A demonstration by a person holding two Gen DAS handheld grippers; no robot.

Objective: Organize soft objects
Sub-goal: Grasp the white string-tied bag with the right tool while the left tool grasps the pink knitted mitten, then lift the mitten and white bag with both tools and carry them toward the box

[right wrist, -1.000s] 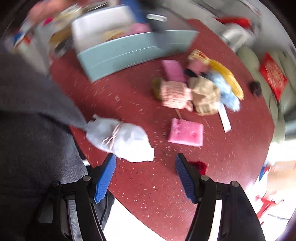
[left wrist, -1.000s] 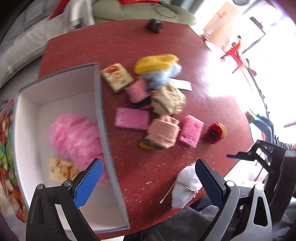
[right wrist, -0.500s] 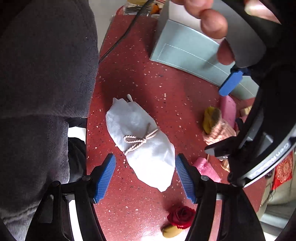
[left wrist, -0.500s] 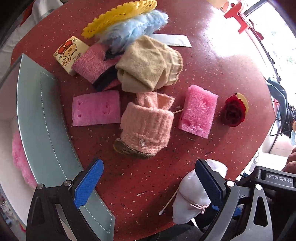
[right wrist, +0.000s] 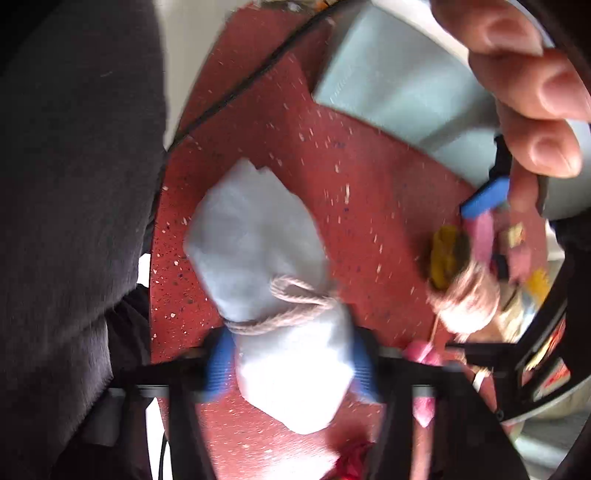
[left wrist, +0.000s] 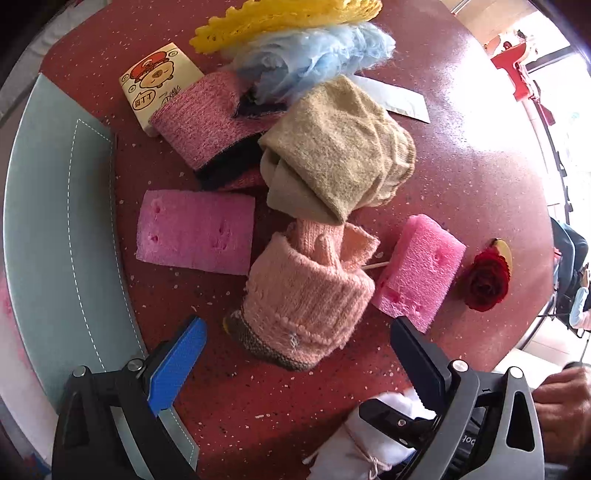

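Observation:
My left gripper [left wrist: 295, 343] is open, its blue pads astride a peach knit sock bundle [left wrist: 306, 291] on the red table, not touching it. Around it lie two pink foam blocks [left wrist: 195, 232], [left wrist: 417, 269], a tan sock [left wrist: 332, 147], a pink knit piece [left wrist: 207, 114], blue fluff [left wrist: 317, 51] and a yellow foam piece [left wrist: 284, 14]. My right gripper [right wrist: 291, 363] has its blue pads pressed on both sides of a white cloth pouch [right wrist: 273, 280] tied with cord, near the table's front edge. The pouch also shows in the left wrist view [left wrist: 365, 439].
A pale blue box [left wrist: 62, 229] stands left of the pile, with pink fluff inside at its edge. A red fabric rose [left wrist: 485, 284] lies at the right. A cartoon tissue pack [left wrist: 159, 85] and a white paper strip [left wrist: 399, 99] lie farther back.
My left gripper has moved from over the box to the sock pile and come down at the peach sock. My right gripper has moved onto the white pouch and closed on it.

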